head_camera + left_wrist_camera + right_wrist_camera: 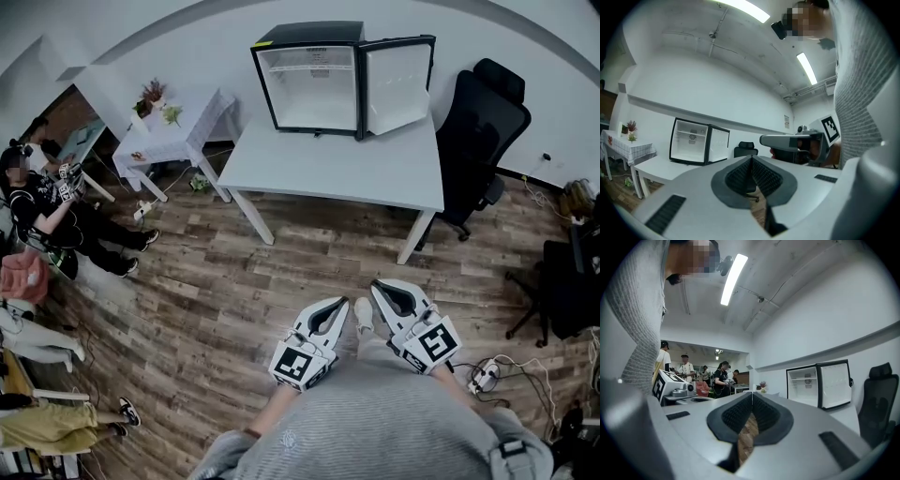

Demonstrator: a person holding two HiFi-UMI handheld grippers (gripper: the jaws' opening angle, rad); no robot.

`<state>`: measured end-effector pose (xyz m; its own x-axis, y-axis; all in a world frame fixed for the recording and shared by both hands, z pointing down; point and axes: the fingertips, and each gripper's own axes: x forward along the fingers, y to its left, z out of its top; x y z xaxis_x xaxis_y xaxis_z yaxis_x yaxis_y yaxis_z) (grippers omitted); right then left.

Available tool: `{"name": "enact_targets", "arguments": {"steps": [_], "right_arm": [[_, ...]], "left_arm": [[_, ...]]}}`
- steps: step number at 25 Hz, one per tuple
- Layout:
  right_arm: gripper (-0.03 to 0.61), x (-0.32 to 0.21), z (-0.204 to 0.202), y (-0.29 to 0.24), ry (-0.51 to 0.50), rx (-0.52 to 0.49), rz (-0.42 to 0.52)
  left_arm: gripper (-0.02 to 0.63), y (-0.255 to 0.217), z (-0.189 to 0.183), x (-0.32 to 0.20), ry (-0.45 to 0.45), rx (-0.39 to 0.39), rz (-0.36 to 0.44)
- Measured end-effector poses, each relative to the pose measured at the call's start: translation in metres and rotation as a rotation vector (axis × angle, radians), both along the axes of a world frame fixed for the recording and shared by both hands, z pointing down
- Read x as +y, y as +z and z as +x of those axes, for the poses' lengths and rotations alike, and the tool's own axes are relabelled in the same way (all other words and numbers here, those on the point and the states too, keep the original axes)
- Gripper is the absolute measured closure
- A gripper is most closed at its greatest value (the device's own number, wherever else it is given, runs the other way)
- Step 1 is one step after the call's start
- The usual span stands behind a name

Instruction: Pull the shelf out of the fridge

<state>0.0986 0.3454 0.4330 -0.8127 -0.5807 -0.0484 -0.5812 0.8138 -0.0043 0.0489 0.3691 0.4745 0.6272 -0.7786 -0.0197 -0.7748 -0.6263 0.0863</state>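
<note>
Left gripper view shows the left gripper with its ribbed black pads pressed together and nothing between them. The right gripper view shows the right gripper the same way, jaws closed on nothing. In the head view both grippers are held side by side, close to the person's grey-sleeved body, over the brown wood-plank floor and pointing toward a white rectangular table that stands well apart from them. On the far part of that table sits a small black fridge with a white interior, its door swung open to the right. A thin pale shelf lies across the upper part of the interior, inside the fridge. A black office chair stands just right of the table.
</note>
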Motion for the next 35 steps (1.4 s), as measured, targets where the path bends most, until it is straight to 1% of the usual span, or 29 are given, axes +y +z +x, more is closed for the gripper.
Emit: {"name": "enact_targets", "arguments": {"steps": [2,5,9,12,15,19,23,29,32,35], "right_arm": [[0.566,-0.014,-0.002,0.002,-0.022,0.003,-0.006],[0.565,-0.044,0.000,0.006,-0.024,0.011,-0.016],[0.565,-0.090,0.003,0.003,-0.001,0.004,-0.018],[0.566,-0.119,0.004,0.001,-0.005,0.001,-0.026],[0.565,-0.149,0.002,-0.003,-0.017,-0.006,-0.026],[0.565,-0.182,-0.003,-0.010,-0.040,-0.010,-0.013],[0.565,-0.210,-0.005,-0.008,-0.046,0.006,-0.024],[0.566,-0.263,-0.004,-0.013,-0.057,-0.006,-0.006],[0.565,-0.286,-0.006,-0.018,-0.061,-0.037,0.011],[0.565,-0.307,-0.009,-0.022,-0.071,-0.043,0.018]], "left_arm": [[0.603,0.001,-0.001,-0.019,-0.005,0.005,0.002],[0.603,-0.002,0.001,-0.049,-0.009,0.017,0.016],[0.603,0.001,0.002,-0.087,-0.012,0.010,-0.009],[0.603,-0.002,0.004,-0.112,-0.007,-0.001,-0.009],[0.603,-0.005,0.003,-0.137,-0.022,-0.007,-0.009],[0.603,-0.012,0.000,-0.167,-0.036,0.001,0.003],[0.603,-0.013,0.000,-0.196,-0.041,-0.002,0.006],[0.603,-0.019,0.004,-0.248,-0.036,-0.019,0.019],[0.603,-0.019,0.002,-0.269,-0.044,-0.020,0.025],[0.603,-0.020,-0.001,-0.289,-0.057,-0.015,0.018]]}}
